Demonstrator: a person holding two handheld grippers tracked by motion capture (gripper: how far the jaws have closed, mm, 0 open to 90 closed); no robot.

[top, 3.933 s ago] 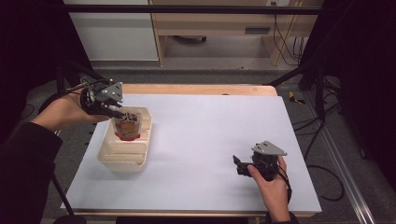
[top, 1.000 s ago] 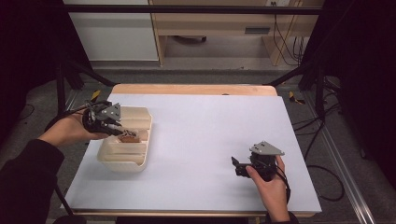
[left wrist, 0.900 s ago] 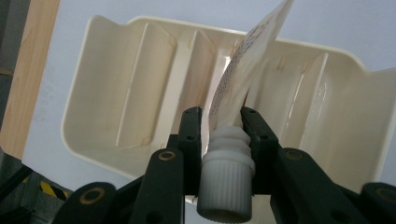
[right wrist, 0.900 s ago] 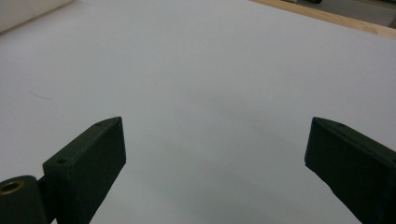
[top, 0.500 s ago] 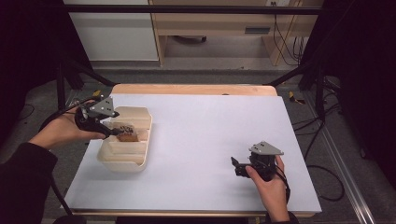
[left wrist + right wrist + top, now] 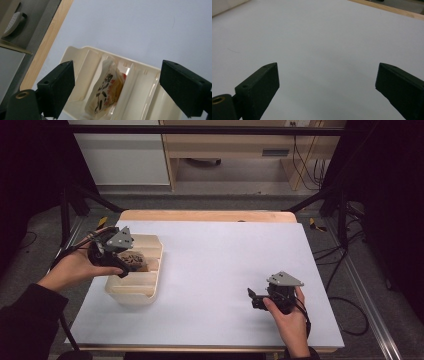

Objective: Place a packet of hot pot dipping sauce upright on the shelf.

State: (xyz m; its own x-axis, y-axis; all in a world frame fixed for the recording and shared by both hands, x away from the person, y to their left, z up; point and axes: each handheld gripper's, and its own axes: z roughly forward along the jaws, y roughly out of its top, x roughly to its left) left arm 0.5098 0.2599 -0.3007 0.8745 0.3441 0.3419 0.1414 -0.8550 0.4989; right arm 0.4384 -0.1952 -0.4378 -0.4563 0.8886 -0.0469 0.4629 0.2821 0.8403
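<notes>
One snack packet point(image 6: 106, 93) in one tray point(image 6: 147, 100)

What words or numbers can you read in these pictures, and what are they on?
Snack packet in the cream tray: bold black characters run down its front, but they are tilted and too blurred to read.
No other words, numbers or signs show on the table or elsewhere.

Cream plastic divided tray point(image 6: 147, 82). In it a clear snack packet point(image 6: 107, 92): orange-yellow contents, bold black characters, red patches on white. Black-jawed left tool point(image 6: 127, 265) and right tool point(image 6: 255, 299), each with a grey plate. White sheet on a pale wood tabletop point(image 6: 200, 215).
</notes>
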